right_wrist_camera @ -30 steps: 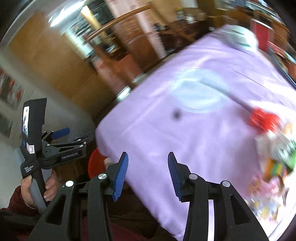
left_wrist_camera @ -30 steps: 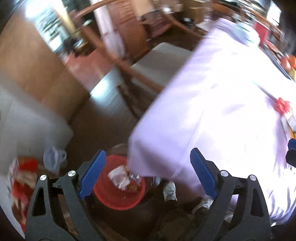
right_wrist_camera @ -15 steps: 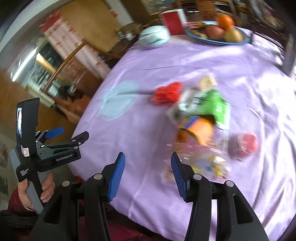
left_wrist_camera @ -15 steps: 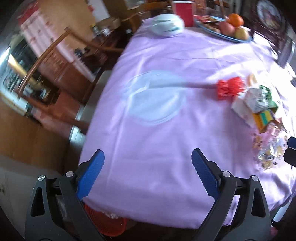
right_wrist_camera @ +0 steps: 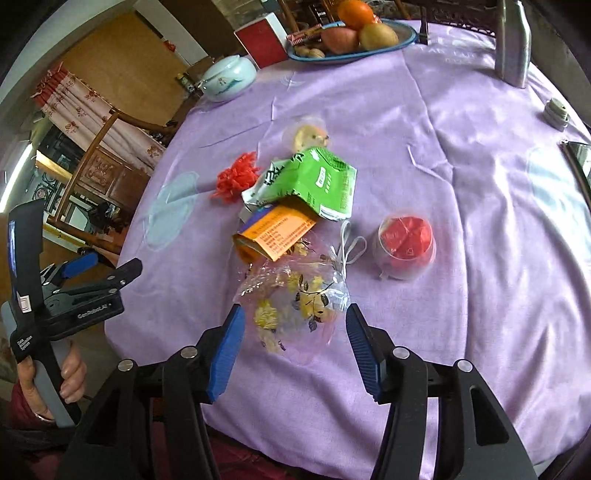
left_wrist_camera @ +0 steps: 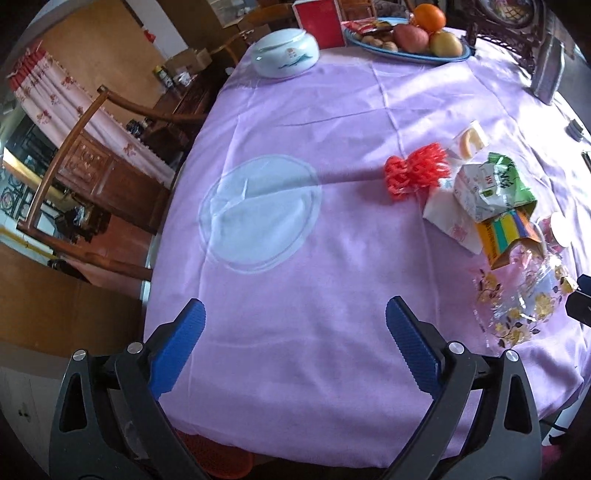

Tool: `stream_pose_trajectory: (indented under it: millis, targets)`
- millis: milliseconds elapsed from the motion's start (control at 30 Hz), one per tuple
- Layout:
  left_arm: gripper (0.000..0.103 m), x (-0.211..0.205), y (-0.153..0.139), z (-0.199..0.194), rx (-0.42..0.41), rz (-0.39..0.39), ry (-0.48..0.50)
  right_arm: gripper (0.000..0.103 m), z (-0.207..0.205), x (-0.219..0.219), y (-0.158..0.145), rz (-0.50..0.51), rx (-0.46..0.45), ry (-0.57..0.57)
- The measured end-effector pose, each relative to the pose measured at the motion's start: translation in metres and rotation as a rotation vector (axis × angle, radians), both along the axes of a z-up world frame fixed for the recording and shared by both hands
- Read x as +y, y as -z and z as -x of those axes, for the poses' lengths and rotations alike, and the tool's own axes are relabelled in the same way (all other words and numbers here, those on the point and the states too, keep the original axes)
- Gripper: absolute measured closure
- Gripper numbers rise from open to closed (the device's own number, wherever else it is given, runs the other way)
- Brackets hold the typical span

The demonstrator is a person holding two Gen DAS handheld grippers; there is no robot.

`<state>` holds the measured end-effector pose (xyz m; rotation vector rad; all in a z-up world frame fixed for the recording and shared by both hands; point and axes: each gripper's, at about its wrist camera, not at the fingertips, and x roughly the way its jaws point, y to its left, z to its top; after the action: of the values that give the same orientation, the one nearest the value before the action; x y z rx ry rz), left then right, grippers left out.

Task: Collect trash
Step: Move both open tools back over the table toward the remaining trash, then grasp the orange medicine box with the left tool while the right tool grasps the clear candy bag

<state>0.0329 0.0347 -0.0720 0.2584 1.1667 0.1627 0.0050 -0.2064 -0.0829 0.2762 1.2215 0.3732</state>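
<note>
A pile of trash lies on the purple tablecloth (right_wrist_camera: 461,155): a clear flowered wrapper (right_wrist_camera: 295,299), an orange carton (right_wrist_camera: 277,232), a green and white pack (right_wrist_camera: 306,181), a red foam net (right_wrist_camera: 236,177) and a clear cup with red inside (right_wrist_camera: 404,240). My right gripper (right_wrist_camera: 293,343) is open, its fingertips on either side of the flowered wrapper's near end. My left gripper (left_wrist_camera: 293,347) is open and empty over the cloth, left of the pile (left_wrist_camera: 491,206). The red basket's rim (left_wrist_camera: 218,459) shows under the table edge.
At the far side stand a pale lidded bowl (left_wrist_camera: 286,53), a red box (left_wrist_camera: 319,18), a blue fruit plate (left_wrist_camera: 406,37) and a metal can (right_wrist_camera: 513,40). A wooden chair (left_wrist_camera: 74,155) stands left of the table. A phone (right_wrist_camera: 580,155) lies at the right.
Both grippers swung up from the floor and basket to the tabletop. The right gripper moved in over the trash pile and now straddles the flowered wrapper.
</note>
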Motion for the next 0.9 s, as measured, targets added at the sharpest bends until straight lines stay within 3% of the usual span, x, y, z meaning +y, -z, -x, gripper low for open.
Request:
stream_pose_trajectory:
  millis: [133,267,300,333,367,433,567,800,900]
  targets:
    - [0.008,0.011,0.001,0.004,0.021,0.016,-0.032,0.033,-0.008,0.009,0.007,0.017,-0.004,-0.013]
    - [0.008,0.012,0.002,0.009,0.033,0.038,-0.033,0.033,-0.015,0.009,0.021,0.034,0.04,-0.012]
    - [0.008,0.01,0.003,0.009,0.036,0.046,-0.027,0.037,-0.015,0.007,0.024,0.026,0.049,-0.011]
    - [0.008,0.007,0.003,0.009,0.039,0.056,-0.018,0.065,-0.013,0.005,0.024,0.02,0.046,-0.015]
    - [0.008,0.004,0.004,0.009,0.041,0.063,-0.01,0.082,-0.012,0.003,0.024,0.008,0.044,-0.022]
    - [0.008,-0.008,0.005,0.007,0.049,0.086,0.018,0.086,-0.007,-0.006,0.017,-0.024,0.015,-0.02]
    - [0.008,-0.039,0.005,-0.003,0.064,0.146,0.1,0.086,0.006,-0.025,-0.002,0.041,-0.057,-0.006]
    - [0.008,-0.109,0.011,-0.031,0.111,0.31,0.245,0.086,0.029,-0.079,-0.012,0.052,-0.062,0.089]
    - [0.008,-0.133,0.024,-0.039,0.138,0.317,0.276,0.086,0.035,-0.104,-0.014,0.047,-0.063,0.159]
